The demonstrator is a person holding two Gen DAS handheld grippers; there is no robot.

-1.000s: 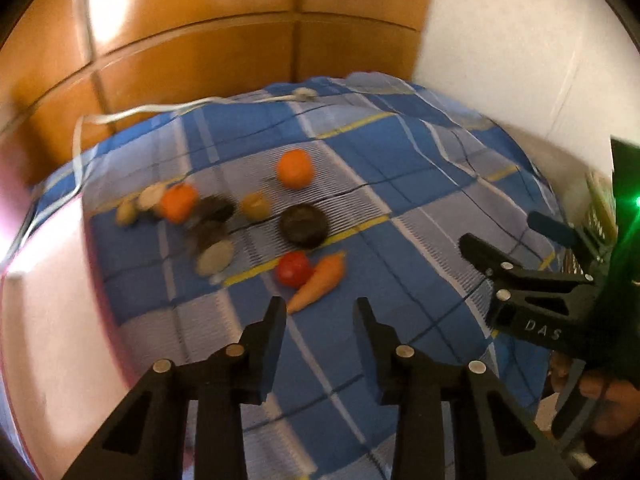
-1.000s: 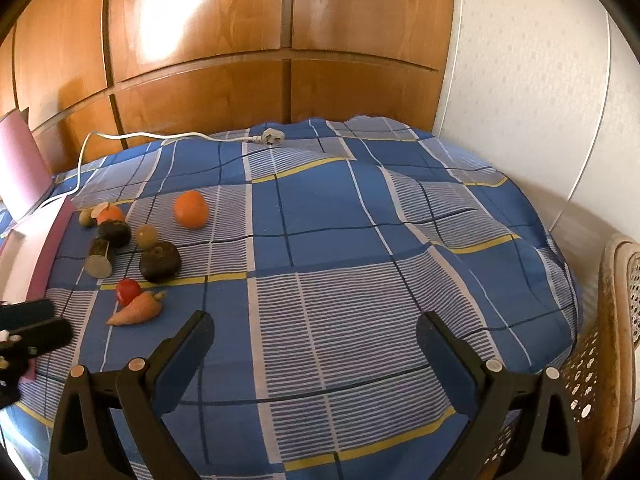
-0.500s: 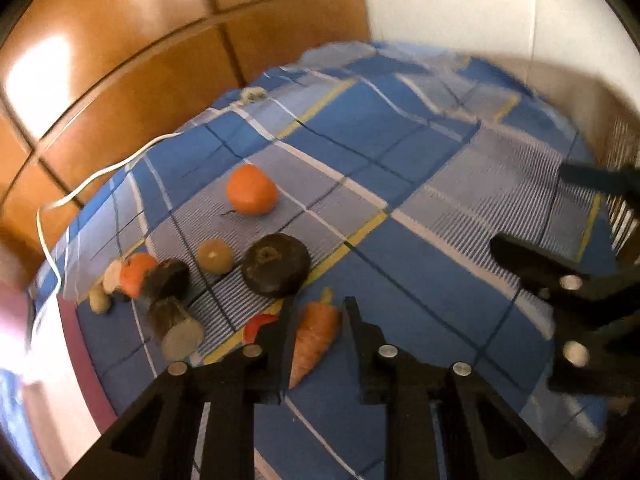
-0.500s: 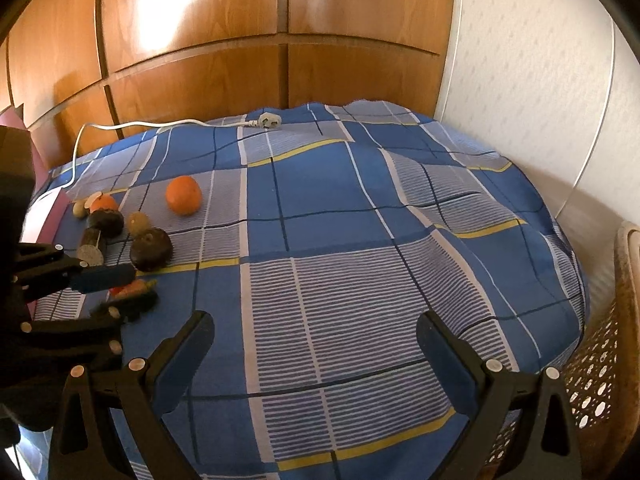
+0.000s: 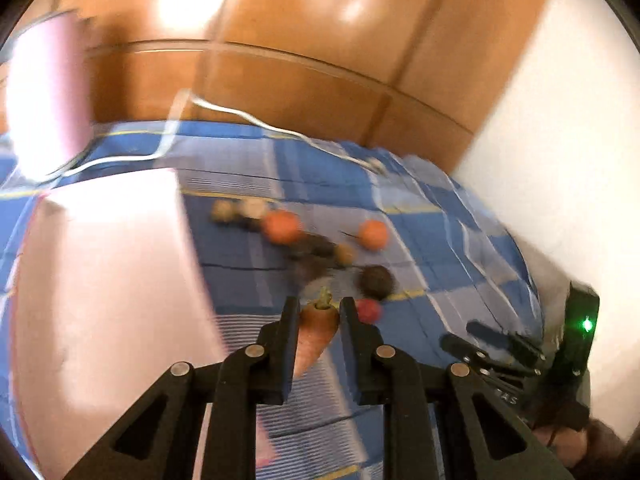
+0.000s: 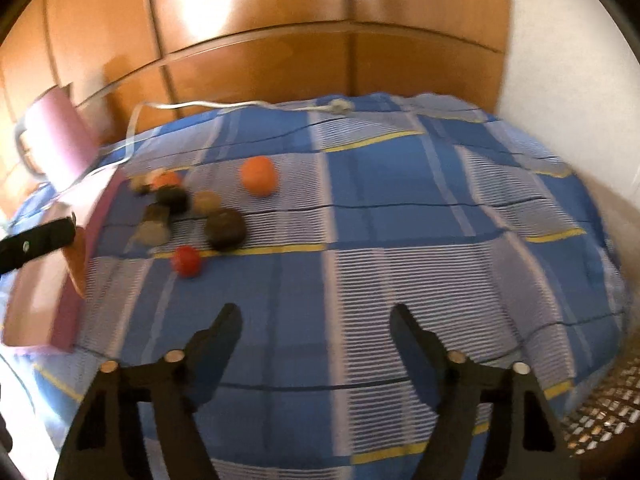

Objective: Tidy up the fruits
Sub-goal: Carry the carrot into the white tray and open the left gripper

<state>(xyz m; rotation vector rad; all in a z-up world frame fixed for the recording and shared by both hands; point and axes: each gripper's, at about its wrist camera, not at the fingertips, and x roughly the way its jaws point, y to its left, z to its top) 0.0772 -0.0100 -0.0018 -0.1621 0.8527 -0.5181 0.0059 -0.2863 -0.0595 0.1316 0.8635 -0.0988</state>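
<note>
Open right tool (image 6: 316, 316) above bedspread (image 6: 400, 240)

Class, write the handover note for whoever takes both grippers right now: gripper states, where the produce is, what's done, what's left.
Left gripper: shut on the carrot, lifted off the blue checked bedspread.
Right gripper: open, holding nothing, above the bedspread.
Still on the bedspread: red tomato, dark round fruit, orange and a blurred cluster of smaller pieces beside the pink box.
Done: carrot picked.
Left: place the carrot, sort the rest.
</note>
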